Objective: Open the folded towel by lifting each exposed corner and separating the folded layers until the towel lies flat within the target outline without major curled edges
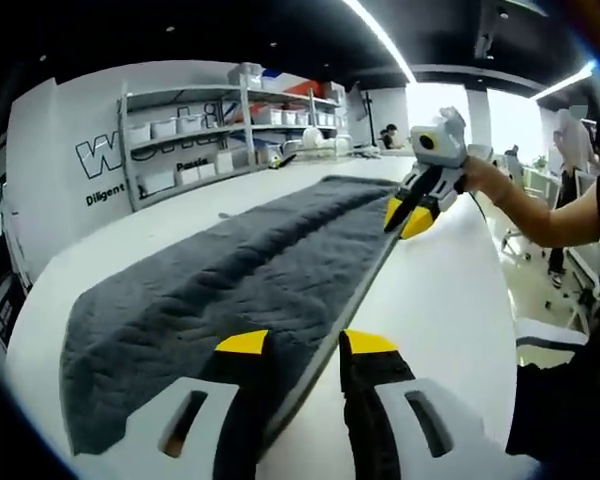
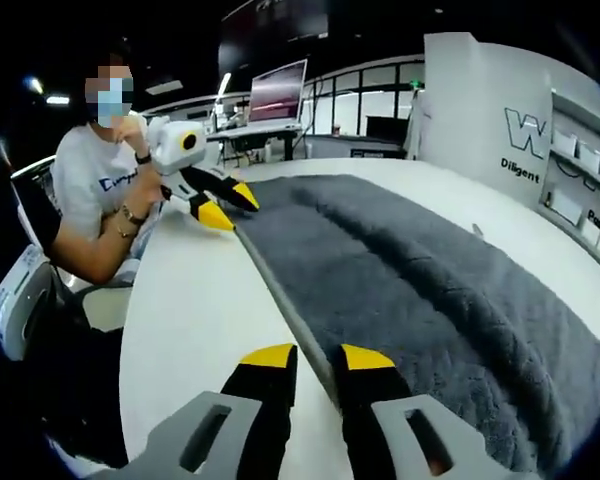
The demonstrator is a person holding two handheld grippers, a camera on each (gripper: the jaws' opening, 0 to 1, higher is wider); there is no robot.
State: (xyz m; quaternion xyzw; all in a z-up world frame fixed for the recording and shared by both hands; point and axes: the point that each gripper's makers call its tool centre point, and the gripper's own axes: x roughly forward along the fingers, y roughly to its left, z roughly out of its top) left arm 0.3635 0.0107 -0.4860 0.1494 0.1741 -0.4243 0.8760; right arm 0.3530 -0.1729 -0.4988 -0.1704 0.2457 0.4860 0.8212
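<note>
Left gripper (image 1: 305, 345), at 6 o'clock in the left gripper view: yellow-tipped jaws spread, straddling the near long edge of the grey towel (image 1: 240, 270). Right gripper (image 2: 307, 358), 6 o'clock in the right gripper view: jaws likewise apart astride that edge. Towel: stretched lengthwise on the white table (image 1: 450, 290). Bare tabletop runs alongside this edge. Shelving (image 1: 230, 130) at 11 o'clock.
</note>
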